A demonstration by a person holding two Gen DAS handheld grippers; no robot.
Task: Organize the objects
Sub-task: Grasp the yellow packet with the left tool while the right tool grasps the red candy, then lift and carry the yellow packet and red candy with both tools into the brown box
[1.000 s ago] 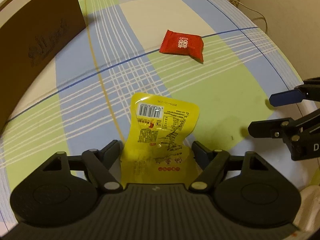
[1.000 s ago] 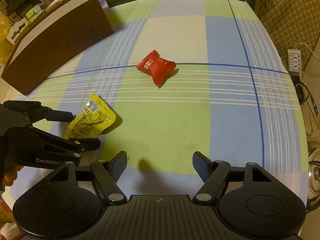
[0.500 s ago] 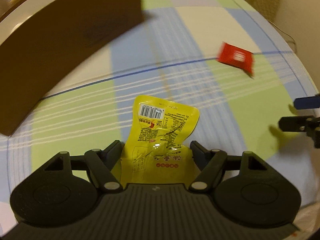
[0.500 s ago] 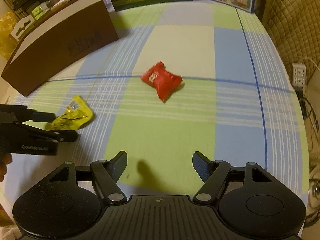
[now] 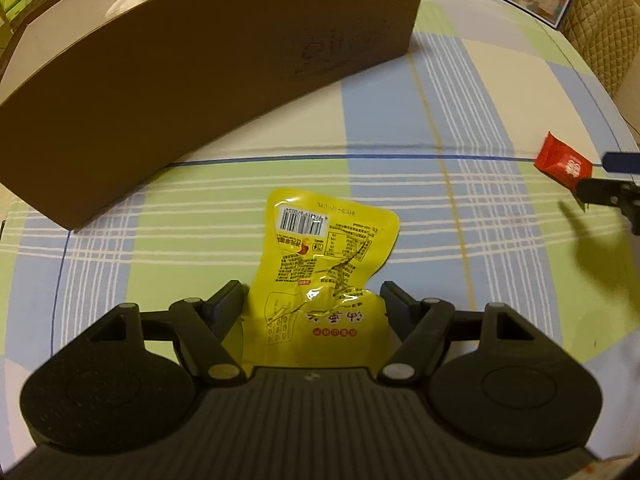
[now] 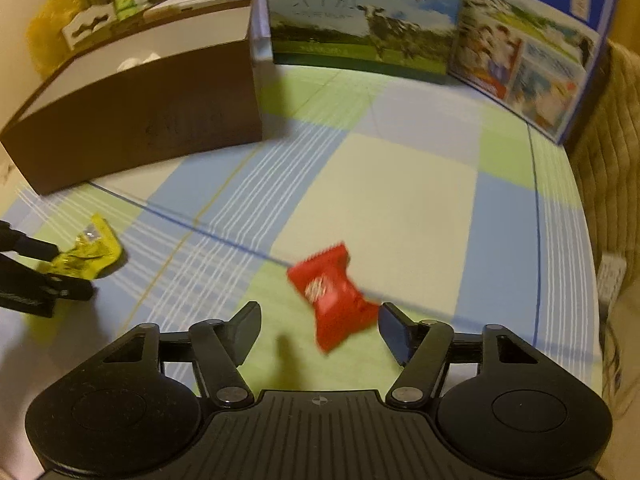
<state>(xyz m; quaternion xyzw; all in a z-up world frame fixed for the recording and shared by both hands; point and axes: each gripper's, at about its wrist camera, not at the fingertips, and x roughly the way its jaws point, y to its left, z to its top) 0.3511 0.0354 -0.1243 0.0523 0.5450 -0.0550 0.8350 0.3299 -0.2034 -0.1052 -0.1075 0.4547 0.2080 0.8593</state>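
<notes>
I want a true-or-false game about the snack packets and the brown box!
1. The left hand-held gripper holds the yellow packet. True.
2. The red packet is inside the brown box. False: it lies on the checked tablecloth, between the fingers of the right hand-held gripper, whose jaws are closing.
3. The brown box is open on top. True.
4. The yellow packet shows a barcode. True.
5. Both packets are yellow. False: one is red.
</notes>
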